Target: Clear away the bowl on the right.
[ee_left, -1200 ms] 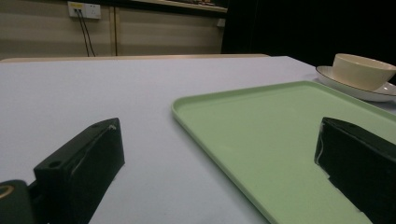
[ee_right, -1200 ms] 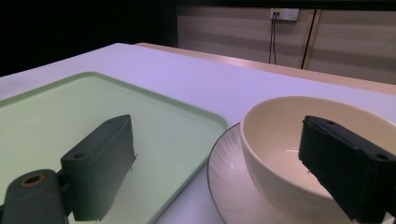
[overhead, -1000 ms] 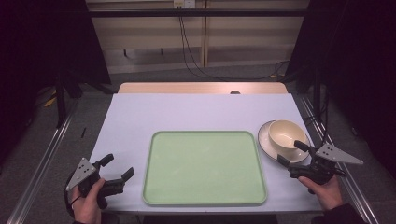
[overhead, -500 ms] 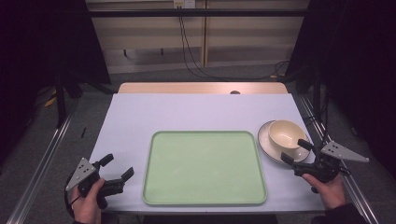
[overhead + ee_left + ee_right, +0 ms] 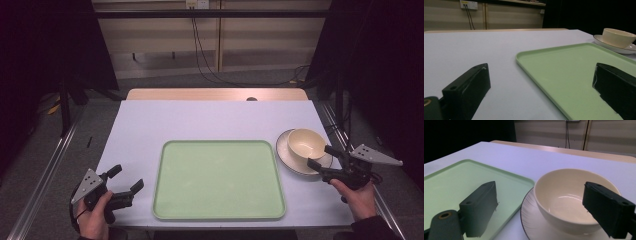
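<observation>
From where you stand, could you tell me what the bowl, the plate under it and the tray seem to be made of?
Bowl: probably glazed ceramic; cream, glossy, with a light streak reflected inside.
Plate: likely glazed ceramic too; white, with a thin dark rim line and faint radial ridges.
Tray: looks like moulded plastic; pale green, matte to satin, with a rounded raised lip. Melamine is possible; the look leaves it open.

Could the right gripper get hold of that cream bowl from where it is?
Probably yes. The right gripper sits just beside the bowl on its plate, jaws wide open, with nothing between them and the bowl.
</observation>
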A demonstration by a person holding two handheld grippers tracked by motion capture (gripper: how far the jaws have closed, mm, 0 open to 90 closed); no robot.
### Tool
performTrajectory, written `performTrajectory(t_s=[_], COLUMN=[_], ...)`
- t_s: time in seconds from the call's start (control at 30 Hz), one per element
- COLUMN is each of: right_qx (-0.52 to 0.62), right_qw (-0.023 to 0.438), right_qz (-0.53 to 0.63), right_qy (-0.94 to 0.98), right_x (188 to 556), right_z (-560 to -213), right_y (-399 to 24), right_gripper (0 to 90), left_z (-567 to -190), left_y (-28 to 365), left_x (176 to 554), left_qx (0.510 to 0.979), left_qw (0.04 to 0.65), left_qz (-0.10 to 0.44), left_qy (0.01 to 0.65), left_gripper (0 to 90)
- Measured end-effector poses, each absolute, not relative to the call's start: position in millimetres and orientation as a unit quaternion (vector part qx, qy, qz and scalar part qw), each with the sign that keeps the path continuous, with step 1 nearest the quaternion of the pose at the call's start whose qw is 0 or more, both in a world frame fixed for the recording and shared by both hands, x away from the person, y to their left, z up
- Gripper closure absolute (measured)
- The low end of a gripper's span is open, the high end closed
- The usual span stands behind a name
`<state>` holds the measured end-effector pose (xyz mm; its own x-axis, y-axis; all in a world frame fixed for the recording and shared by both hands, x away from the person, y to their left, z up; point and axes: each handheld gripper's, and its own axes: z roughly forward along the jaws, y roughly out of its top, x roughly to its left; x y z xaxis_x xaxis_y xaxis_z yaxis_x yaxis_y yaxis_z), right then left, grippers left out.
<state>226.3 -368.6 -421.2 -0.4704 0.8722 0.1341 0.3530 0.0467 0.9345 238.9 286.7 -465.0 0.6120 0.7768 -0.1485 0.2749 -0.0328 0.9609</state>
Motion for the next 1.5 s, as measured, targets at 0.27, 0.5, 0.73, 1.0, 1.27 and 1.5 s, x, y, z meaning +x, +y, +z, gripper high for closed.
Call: performTrajectory(t_s=[0.27, 0.5, 0.73, 1.0, 1.27, 1.5], right_qx=[0.460, 0.473, 0.482, 0.495, 0.512, 0.516], right_qw=[0.257, 0.244, 0.240, 0.230, 0.193, 0.192], right_qz=[0.509, 0.494, 0.464, 0.431, 0.393, 0.380], right_qy=[0.680, 0.687, 0.703, 0.719, 0.739, 0.743], right_x=[233, 243, 259, 281, 304, 314], right_z=[-415, -411, -405, -405, -407, -411], right_y=[-380, -390, -398, -405, -411, -414], right_gripper=[15.1, 17.5, 21.1, 20.0, 21.8, 24.4], left_z=[-465, -465, -465, -465, -465, -465], left_y=[286, 286, 285, 285, 285, 285], left_x=[239, 240, 240, 240, 240, 240], left_qx=[0.683, 0.685, 0.685, 0.685, 0.685, 0.685], left_qw=[0.582, 0.582, 0.582, 0.582, 0.583, 0.583], left_qz=[0.216, 0.217, 0.218, 0.218, 0.218, 0.217], left_qy=[0.385, 0.383, 0.381, 0.380, 0.380, 0.379], left_gripper=[1.4, 1.4, 1.4, 1.4, 1.4, 1.4])
